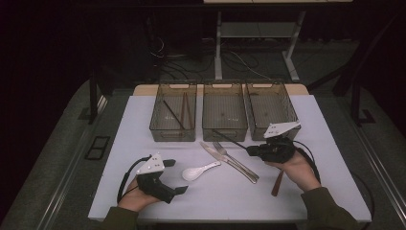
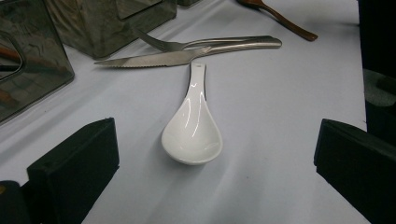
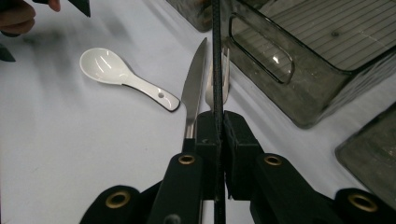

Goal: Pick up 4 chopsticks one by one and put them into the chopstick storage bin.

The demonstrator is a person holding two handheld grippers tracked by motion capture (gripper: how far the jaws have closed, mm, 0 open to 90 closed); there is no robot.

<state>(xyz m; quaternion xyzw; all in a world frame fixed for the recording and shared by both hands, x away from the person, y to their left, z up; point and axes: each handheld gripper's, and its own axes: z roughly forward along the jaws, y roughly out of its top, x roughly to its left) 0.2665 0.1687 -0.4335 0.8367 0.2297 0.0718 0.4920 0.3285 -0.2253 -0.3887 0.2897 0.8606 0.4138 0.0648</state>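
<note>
Right gripper (image 1: 254, 149) sits right of centre on the white table (image 1: 311, 124), jaws clamped on a thin black chopstick (image 1: 231, 140); in the right gripper view the chopstick (image 3: 217, 70) runs straight up between the pads, and its far end is cut off at the top edge of that view. In the high view its tip points left and far, toward the near wall of the middle bin (image 1: 224, 112), but whether it touches the bin is hard to tell in the dim light. Left gripper (image 1: 178, 176) rests at the near left of the table, jaws wide apart and holding nothing. The white ceramic spoon (image 1: 199, 171) lies on the table just beyond them, bowl toward the left gripper; in the left gripper view the spoon (image 2: 194, 123) is centred between the two pads, touching neither. A steel knife (image 1: 225, 158) and fork (image 1: 233, 160) lie side by side, touching, between the spoon and the right gripper. A brown utensil (image 1: 277, 183) lies near the right hand (image 1: 298, 171), its upper part hidden under that hand, so its type is unclear. Three smoked clear bins stand in a row at the far side: the left bin (image 1: 173, 112) holds a dark stick and two brown sticks, most likely chopsticks; the right bin (image 1: 269, 109) is partly covered by the gripper's grey plate. Room behind is too dark to read.
</note>
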